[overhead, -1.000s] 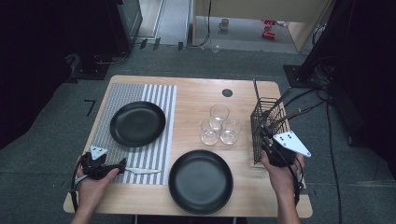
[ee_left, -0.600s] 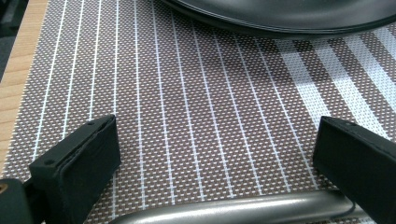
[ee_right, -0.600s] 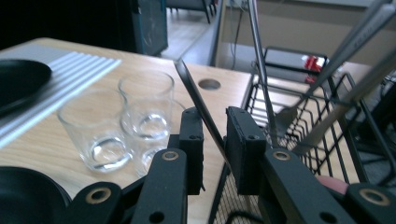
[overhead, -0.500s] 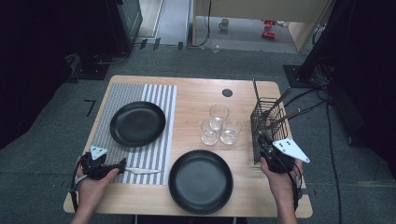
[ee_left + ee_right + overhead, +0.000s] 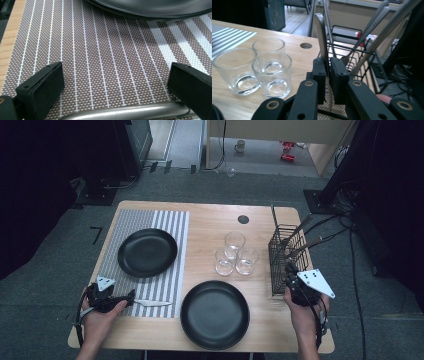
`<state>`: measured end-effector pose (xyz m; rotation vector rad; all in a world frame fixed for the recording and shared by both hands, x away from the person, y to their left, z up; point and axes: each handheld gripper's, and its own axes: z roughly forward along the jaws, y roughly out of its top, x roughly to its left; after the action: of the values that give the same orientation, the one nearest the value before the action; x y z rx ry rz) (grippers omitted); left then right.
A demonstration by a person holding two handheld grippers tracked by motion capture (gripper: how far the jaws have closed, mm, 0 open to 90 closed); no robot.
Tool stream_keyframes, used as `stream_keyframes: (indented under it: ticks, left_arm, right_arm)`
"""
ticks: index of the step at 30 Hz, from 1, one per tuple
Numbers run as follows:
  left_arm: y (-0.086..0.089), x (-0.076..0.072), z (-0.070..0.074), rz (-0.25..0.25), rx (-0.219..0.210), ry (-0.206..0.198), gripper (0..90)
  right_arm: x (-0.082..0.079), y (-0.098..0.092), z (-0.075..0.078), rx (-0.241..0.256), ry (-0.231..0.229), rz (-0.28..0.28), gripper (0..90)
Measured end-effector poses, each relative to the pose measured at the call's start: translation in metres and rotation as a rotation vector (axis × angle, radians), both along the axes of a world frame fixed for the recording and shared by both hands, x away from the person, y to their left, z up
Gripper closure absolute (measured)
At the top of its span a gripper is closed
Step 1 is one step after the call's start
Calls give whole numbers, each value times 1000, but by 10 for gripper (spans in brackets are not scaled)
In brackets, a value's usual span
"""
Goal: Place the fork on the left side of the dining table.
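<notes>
A table knife [image 5: 152,303] lies on the striped placemat [image 5: 165,220] near the front left. My left gripper [image 5: 131,295] is open at its handle end. In the left gripper view the metal handle [image 5: 125,112] lies across the mat between the wide-apart jaws of the left gripper [image 5: 117,75]. My right gripper [image 5: 289,270] is at the near end of the wire cutlery basket [image 5: 285,255]. In the right gripper view, the right gripper [image 5: 329,72] is shut on a flat metal utensil [image 5: 321,32] that stands upright in the basket [image 5: 352,47].
One black plate [image 5: 147,251] rests on the placemat and another [image 5: 215,314] on bare wood at the front. Three empty glasses [image 5: 234,254] cluster between the plates and the basket. More utensils [image 5: 387,22] lean in the basket. A round hole [image 5: 243,219] is near the far edge.
The right gripper has shifted slightly toward the person beside the basket. The left gripper and the knife have stayed where they were.
</notes>
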<state>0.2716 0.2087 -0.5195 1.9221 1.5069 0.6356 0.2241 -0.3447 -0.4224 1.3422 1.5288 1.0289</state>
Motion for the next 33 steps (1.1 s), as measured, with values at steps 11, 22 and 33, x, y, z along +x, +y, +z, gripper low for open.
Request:
stream_keyframes:
  ticks: [11,22,33]
  left_arm:
    - [0,0,0,0,0,0,8]
    - [0,0,0,0,0,0,7]
    - [0,0,0,0,0,0,7]
  right_arm:
    - [-1,-12,4,19,-25,-77,863]
    - [6,-20,7,64,-22,-83,866]
    - [7,-24,21,61,-67,-95,884]
